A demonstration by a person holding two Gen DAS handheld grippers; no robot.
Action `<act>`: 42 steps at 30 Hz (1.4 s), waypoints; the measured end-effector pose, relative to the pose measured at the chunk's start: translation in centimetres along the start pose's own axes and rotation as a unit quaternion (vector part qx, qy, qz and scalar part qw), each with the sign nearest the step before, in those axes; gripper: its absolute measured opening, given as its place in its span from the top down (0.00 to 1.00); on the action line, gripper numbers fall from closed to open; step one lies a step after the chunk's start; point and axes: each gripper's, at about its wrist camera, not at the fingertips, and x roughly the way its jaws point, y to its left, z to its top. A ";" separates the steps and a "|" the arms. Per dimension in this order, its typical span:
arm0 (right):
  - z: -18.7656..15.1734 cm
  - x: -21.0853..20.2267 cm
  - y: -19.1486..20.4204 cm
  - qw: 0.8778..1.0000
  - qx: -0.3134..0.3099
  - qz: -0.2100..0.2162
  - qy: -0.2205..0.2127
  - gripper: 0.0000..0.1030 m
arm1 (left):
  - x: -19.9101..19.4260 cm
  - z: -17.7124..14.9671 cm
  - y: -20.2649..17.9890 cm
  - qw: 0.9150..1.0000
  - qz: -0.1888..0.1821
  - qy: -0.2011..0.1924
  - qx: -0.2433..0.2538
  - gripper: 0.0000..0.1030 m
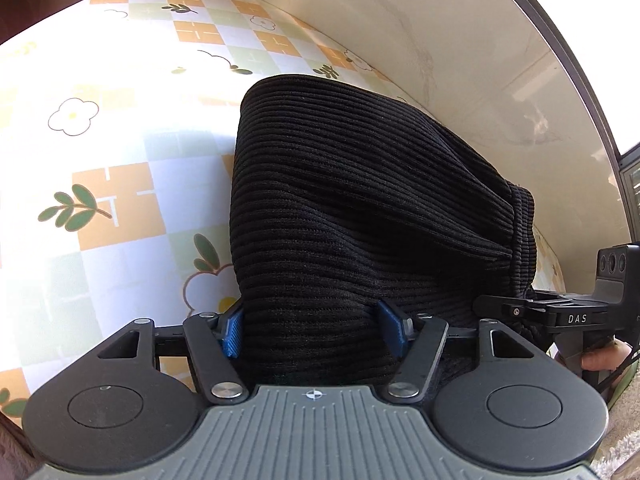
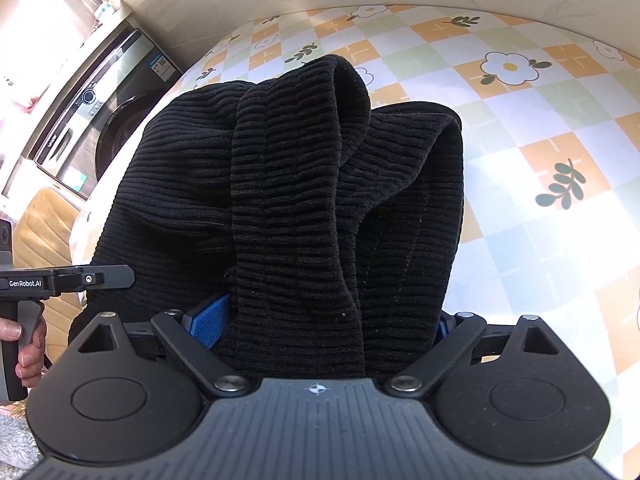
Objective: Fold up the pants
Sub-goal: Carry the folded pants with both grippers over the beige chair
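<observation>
The pants (image 1: 352, 208) are black ribbed knit, bunched into thick folds on a table with a flower-checked cloth (image 1: 120, 184). My left gripper (image 1: 314, 330) has its blue pads (image 1: 233, 330) wide apart with a thick wad of the fabric filling the space between them. In the right wrist view the pants (image 2: 300, 200) rise in several rolled folds. My right gripper (image 2: 324, 330) also stands wide, its left blue pad (image 2: 210, 322) showing and the right one mostly hidden behind fabric. Whether either gripper presses the fabric cannot be told.
The right gripper's body shows at the right of the left view (image 1: 580, 312), the left gripper's at the left of the right view (image 2: 60, 280). A washing machine (image 2: 100, 116) and a tan chair (image 2: 44, 224) stand beyond the table. A pale wall (image 1: 460, 40) is behind.
</observation>
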 end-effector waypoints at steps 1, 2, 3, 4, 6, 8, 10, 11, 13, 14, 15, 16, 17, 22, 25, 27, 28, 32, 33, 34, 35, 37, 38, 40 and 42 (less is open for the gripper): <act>0.1 -0.1 0.0 1.000 -0.006 0.010 0.003 0.20 | -0.3 -0.3 -0.4 1.000 0.008 -0.005 -0.011 0.38; 0.3 -0.1 0.1 1.000 -0.014 0.023 0.008 0.21 | -0.8 -1.2 -0.6 1.000 0.019 -0.010 -0.021 0.39; 0.5 0.1 0.2 0.999 -0.024 0.030 0.013 0.22 | -1.2 -1.8 -0.9 0.999 0.028 -0.015 -0.027 0.39; 0.7 0.3 0.3 0.998 -0.036 0.038 0.018 0.22 | -1.4 -2.4 -1.0 0.999 0.037 -0.019 -0.034 0.39; 1.2 0.9 0.9 0.996 -0.060 0.060 0.030 0.23 | -2.3 -3.5 -0.9 0.996 0.053 -0.028 -0.061 0.39; 1.4 1.7 1.8 0.992 -0.085 0.080 0.040 0.23 | -3.5 -4.9 -0.5 0.993 0.068 -0.039 -0.090 0.39; 1.6 2.4 3.1 0.989 -0.108 0.093 0.050 0.24 | -4.6 -6.2 -0.1 0.988 0.085 -0.053 -0.115 0.39; 1.7 2.8 3.7 0.987 -0.116 0.097 0.053 0.24 | -5.3 -6.9 0.0 0.985 0.096 -0.061 -0.127 0.39; 2.0 3.7 5.3 0.983 -0.137 0.104 0.060 0.26 | -6.4 -7.9 0.3 0.980 0.115 -0.077 -0.145 0.45; 2.0 4.0 6.0 0.982 -0.145 0.107 0.061 0.28 | -7.1 -8.6 0.4 0.977 0.127 -0.088 -0.150 0.47; 2.1 4.3 6.9 0.979 -0.158 0.111 0.061 0.28 | -7.6 -9.0 0.5 0.974 0.135 -0.096 -0.152 0.51; 2.1 4.5 7.8 0.977 -0.168 0.114 0.061 0.30 | -8.2 -9.5 0.6 0.972 0.143 -0.103 -0.154 0.54; 2.1 4.8 8.6 0.975 -0.179 0.116 0.062 0.32 | -9.0 -10.0 0.9 0.969 0.150 -0.112 -0.159 0.55; 2.0 5.9 13.2 0.964 -0.225 0.129 0.059 0.38 | -12.7 -12.5 2.7 0.956 0.162 -0.154 -0.188 0.60; 1.3 6.5 16.6 0.959 -0.248 0.129 0.051 0.41 | -14.9 -14.3 4.3 0.951 0.162 -0.174 -0.200 0.61; 0.6 7.1 19.1 0.954 -0.263 0.132 0.048 0.42 | -16.4 -15.1 5.6 0.946 0.162 -0.189 -0.209 0.62; 0.2 7.4 20.5 0.952 -0.270 0.133 0.047 0.42 | -17.2 -15.6 6.2 0.944 0.161 -0.194 -0.213 0.62; -1.4 8.9 26.7 0.942 -0.297 0.149 0.051 0.43 | -21.0 -18.1 8.6 0.935 0.167 -0.215 -0.227 0.63; -1.9 9.5 28.4 0.938 -0.305 0.156 0.054 0.43 | -22.0 -18.8 9.3 0.933 0.172 -0.218 -0.230 0.63; -2.3 9.9 29.7 0.935 -0.311 0.161 0.056 0.43 | -23.3 -19.6 10.4 0.930 0.177 -0.220 -0.236 0.63; -2.9 11.0 32.0 0.930 -0.320 0.169 0.061 0.43 | -24.3 -20.3 11.4 0.927 0.181 -0.221 -0.242 0.63; -4.0 12.8 35.0 0.924 -0.330 0.178 0.072 0.43 | -26.1 -21.8 13.5 0.923 0.191 -0.219 -0.252 0.63; -4.6 14.1 37.0 0.920 -0.336 0.183 0.081 0.43 | -26.9 -22.5 14.6 0.920 0.199 -0.217 -0.258 0.63; -5.7 16.0 39.6 0.914 -0.345 0.191 0.092 0.43 | -28.4 -24.1 16.9 0.916 0.210 -0.214 -0.266 0.63; -6.9 18.3 42.0 0.908 -0.354 0.197 0.105 0.43 | -29.4 -25.5 18.9 0.912 0.216 -0.211 -0.278 0.63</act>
